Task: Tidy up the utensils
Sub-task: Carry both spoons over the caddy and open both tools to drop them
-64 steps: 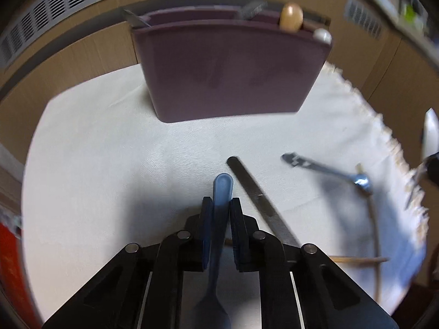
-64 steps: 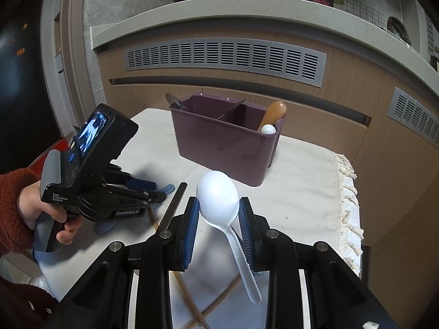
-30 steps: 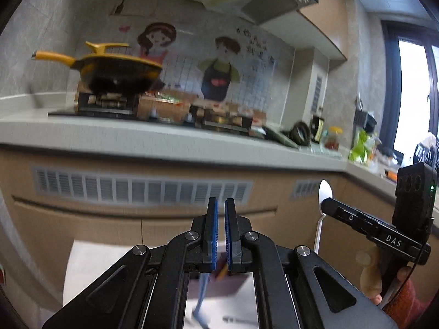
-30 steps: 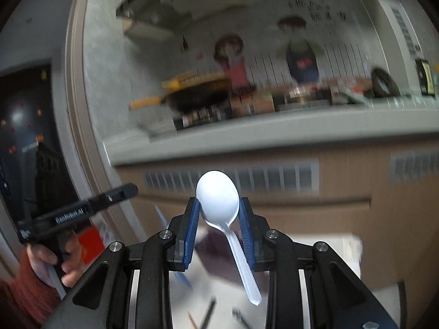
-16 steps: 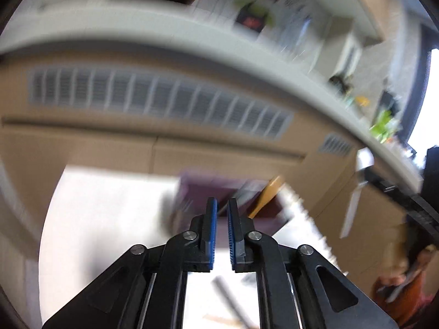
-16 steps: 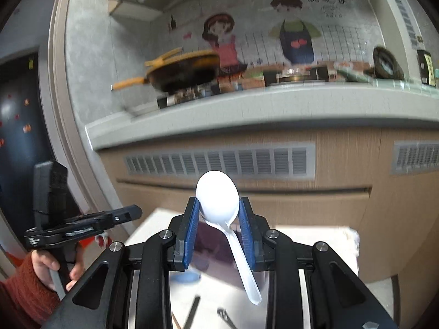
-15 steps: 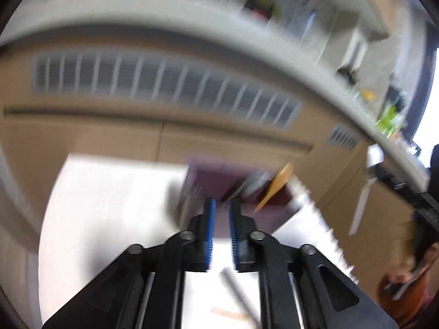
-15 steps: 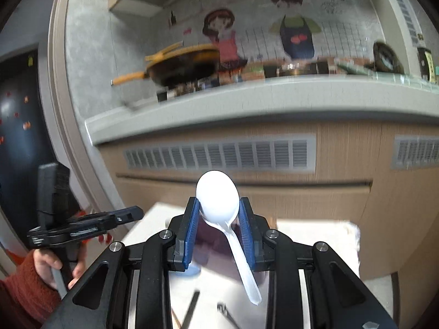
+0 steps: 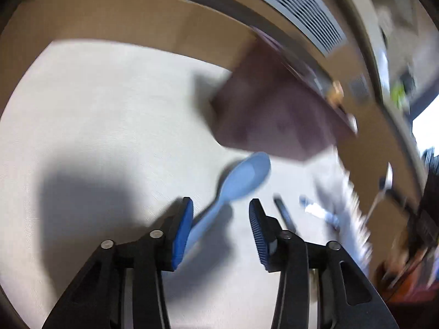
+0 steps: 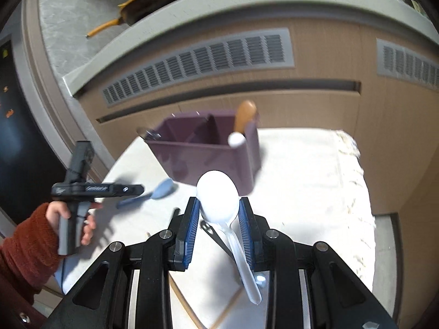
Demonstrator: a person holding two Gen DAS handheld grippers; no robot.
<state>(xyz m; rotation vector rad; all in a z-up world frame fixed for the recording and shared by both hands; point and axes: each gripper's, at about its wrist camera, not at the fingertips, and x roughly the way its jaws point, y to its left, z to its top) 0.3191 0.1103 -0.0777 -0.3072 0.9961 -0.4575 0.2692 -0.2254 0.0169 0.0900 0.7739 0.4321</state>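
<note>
On the cloth-covered table (image 10: 315,170), the dark purple plastic utensil caddy (image 10: 208,148) is the landmark for everything else. In its right-hand compartment a wooden-handled utensil (image 10: 245,115) and a small white rounded handle end (image 10: 236,139) already stand, and something metallic (image 10: 148,133) pokes out at its left corner. The right gripper (image 10: 219,230) is clamped on the bowl of a white plastic spoon (image 10: 218,200), held in front of the caddy and above the table, handle trailing back toward the camera. The left gripper (image 9: 219,229) has its jaws spread apart and holds nothing; a pale blue plastic spoon (image 9: 236,183) lies in front of the caddy, its handle running between those jaws (the view is blurred, so whether it touches the left pad I cannot tell). Also in front of the caddy lie a dark flat strip (image 9: 284,213), a metal utensil (image 10: 212,233) and a thin wooden stick (image 10: 227,311). My judgement: the job is partly done, with both spoons and the loose pieces yet to go into the caddy.
</note>
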